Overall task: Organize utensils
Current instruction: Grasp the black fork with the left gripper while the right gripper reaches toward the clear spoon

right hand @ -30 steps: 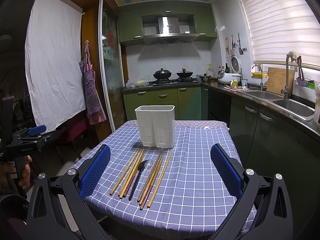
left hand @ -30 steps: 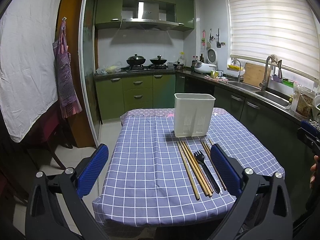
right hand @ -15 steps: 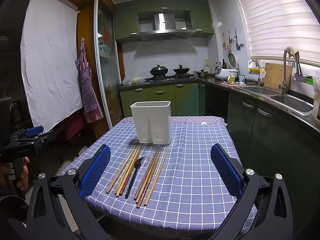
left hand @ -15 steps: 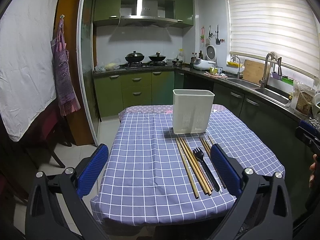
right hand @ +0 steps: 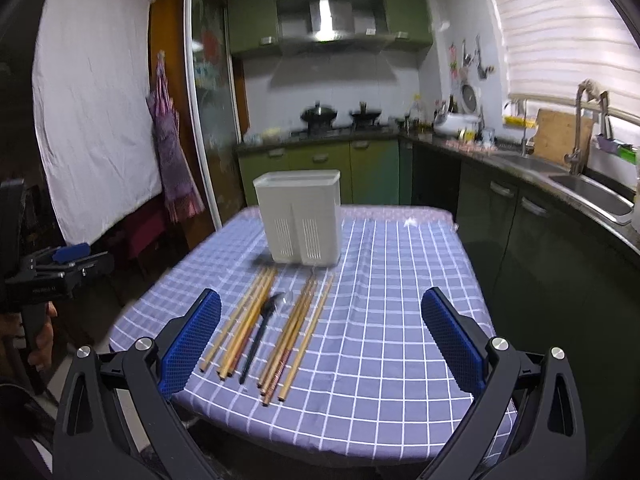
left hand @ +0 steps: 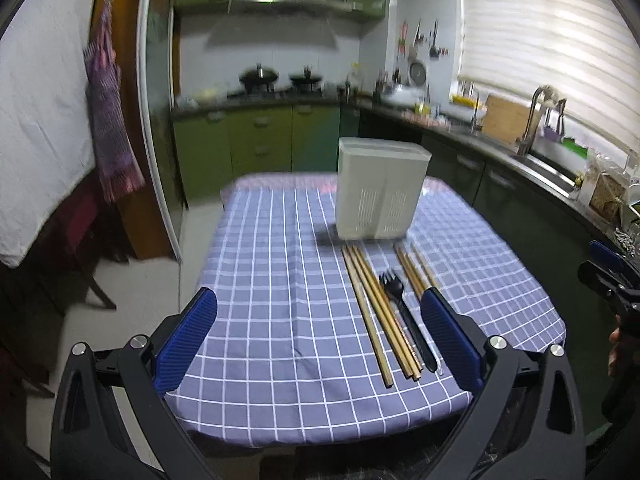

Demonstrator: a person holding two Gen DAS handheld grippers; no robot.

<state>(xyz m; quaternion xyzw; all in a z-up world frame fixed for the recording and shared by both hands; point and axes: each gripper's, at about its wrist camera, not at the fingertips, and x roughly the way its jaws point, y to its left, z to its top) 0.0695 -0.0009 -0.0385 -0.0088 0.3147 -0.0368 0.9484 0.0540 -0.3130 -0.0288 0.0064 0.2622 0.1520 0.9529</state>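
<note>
Left gripper (left hand: 318,330) and right gripper (right hand: 320,330), both spread wide and empty, hover off the table's near edge. Bamboo chopsticks (right hand: 250,320) and a black fork (left hand: 402,312) lie mid-table before the white utensil holder (right hand: 300,216): probably light, stiff, thin, slippery; pinch mid-shaft.

Green cabinets (right hand: 320,168), two black pots (right hand: 319,113) on the stove, a pink apron (right hand: 172,160) hanging left

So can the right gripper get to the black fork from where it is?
Probably yes. The right gripper is open and empty, and the black fork lies flat between two bunches of chopsticks with nothing on top, though they crowd it closely.
</note>
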